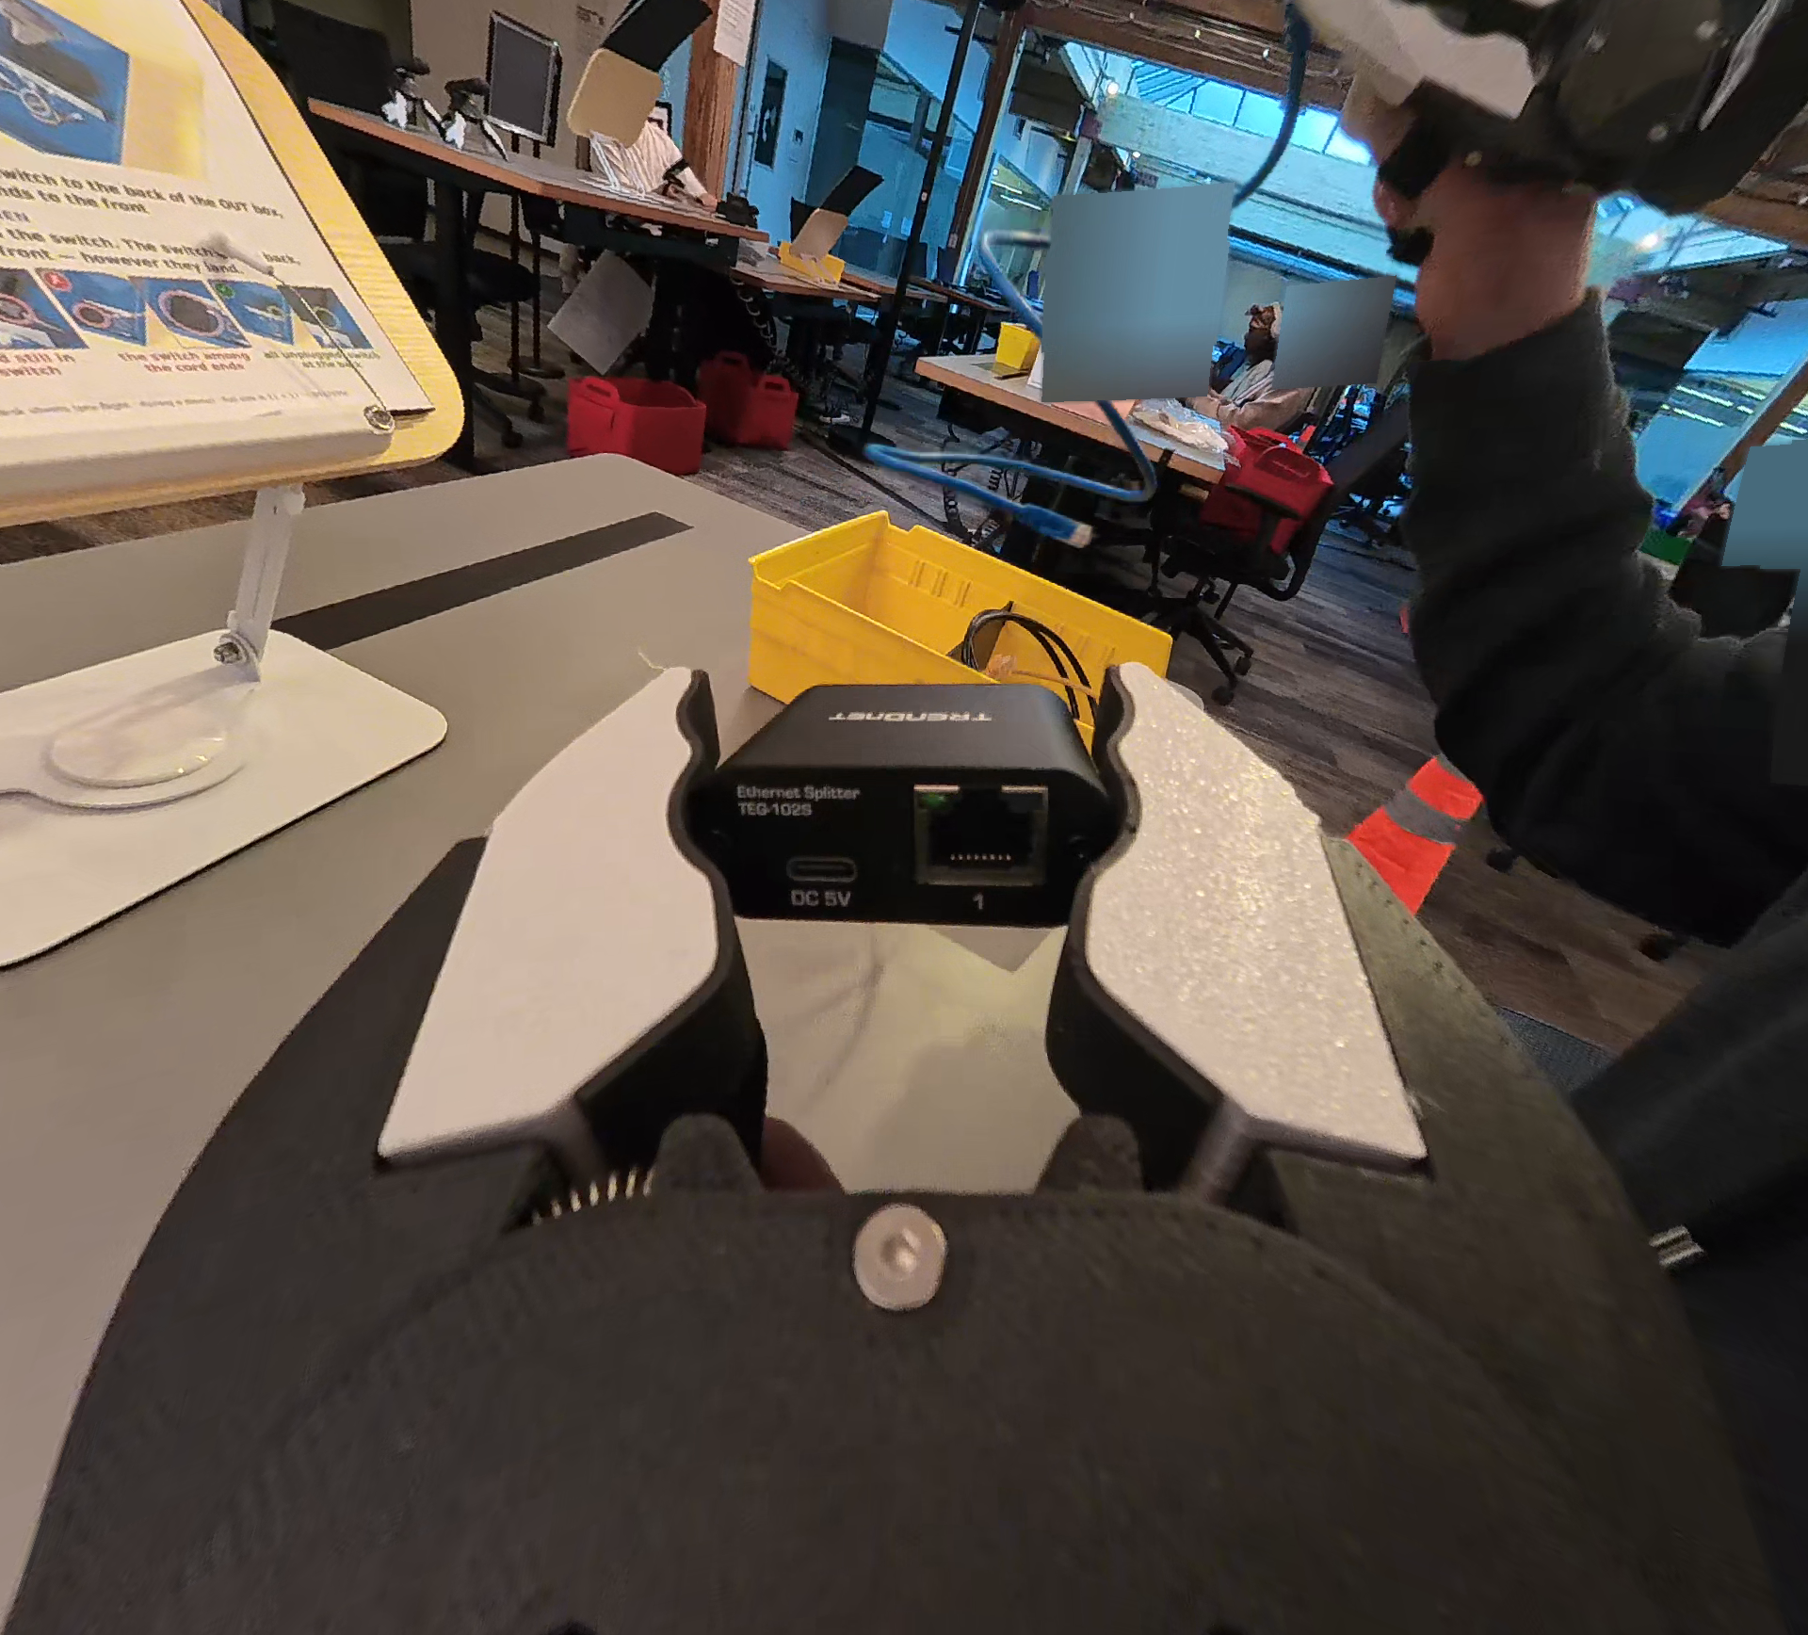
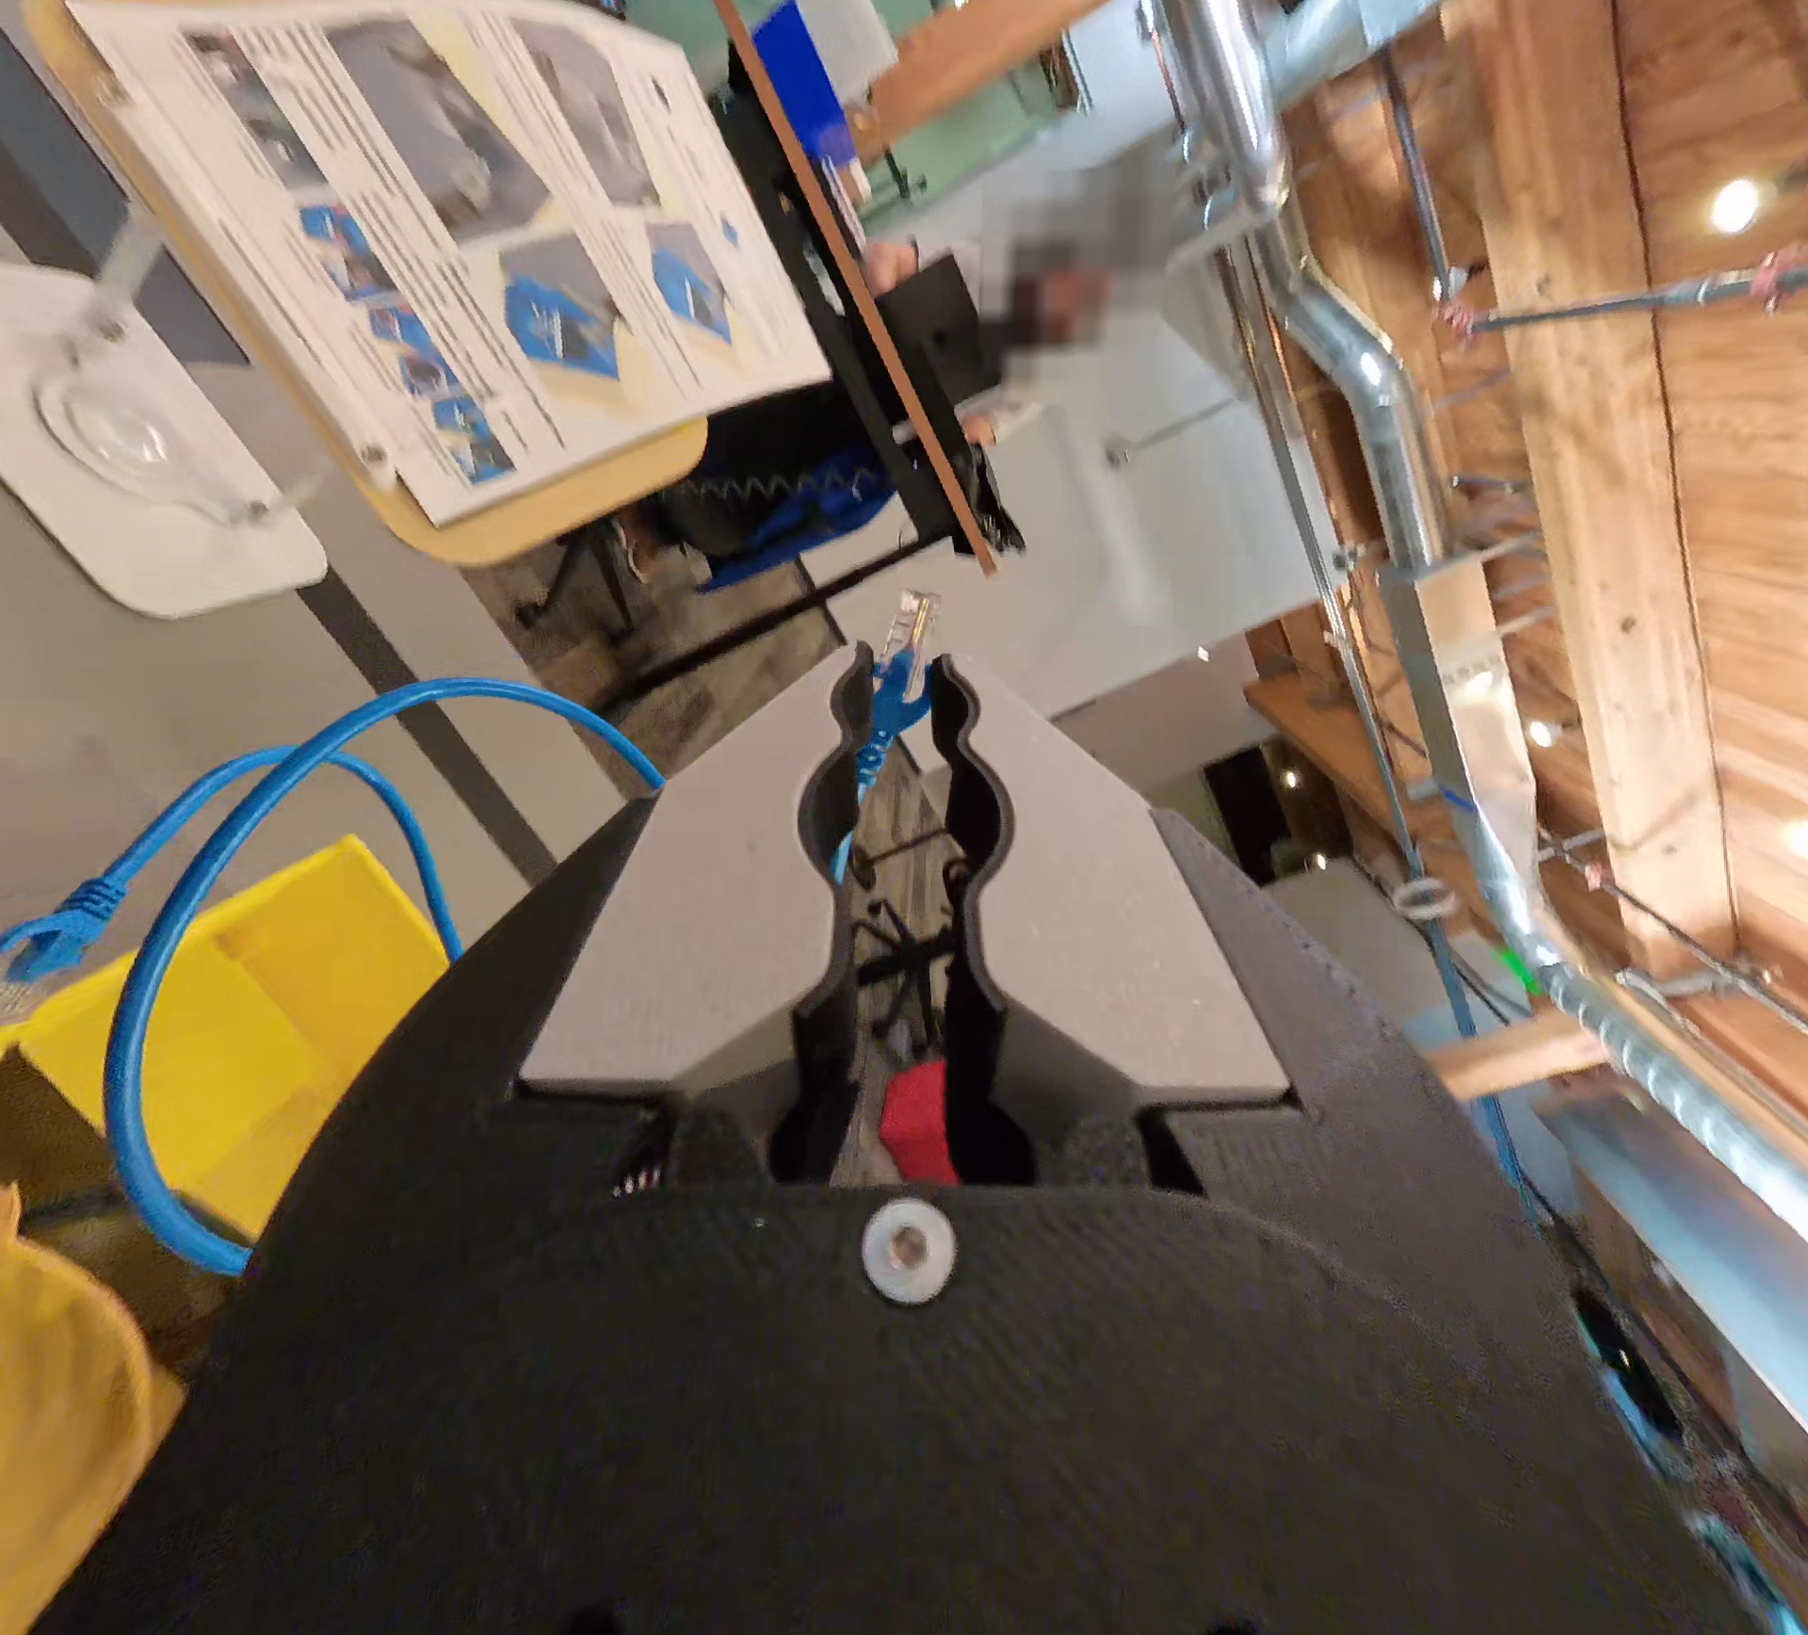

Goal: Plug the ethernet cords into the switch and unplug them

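Note:
My left gripper (image 1: 905, 707) is shut on the small black switch (image 1: 895, 795) and holds it above the grey table, its empty ethernet port and small power port facing the camera. My right gripper (image 2: 902, 670) is shut on a blue ethernet cord (image 2: 881, 732) just behind its clear plug (image 2: 915, 614), which sticks out past the fingertips. This gripper is raised high and tilted. In the left wrist view it shows at the upper right (image 1: 1448, 22), with the blue cord (image 1: 1008, 473) hanging in loops and its free plug (image 1: 1062, 526) dangling.
A yellow bin (image 1: 881, 600) with a black cord (image 1: 1027, 649) inside stands on the grey table (image 1: 245, 1001) behind the switch. An instruction sheet on a white stand (image 1: 196, 746) stands at the left. A person's dark sleeve (image 1: 1546, 610) is at the right.

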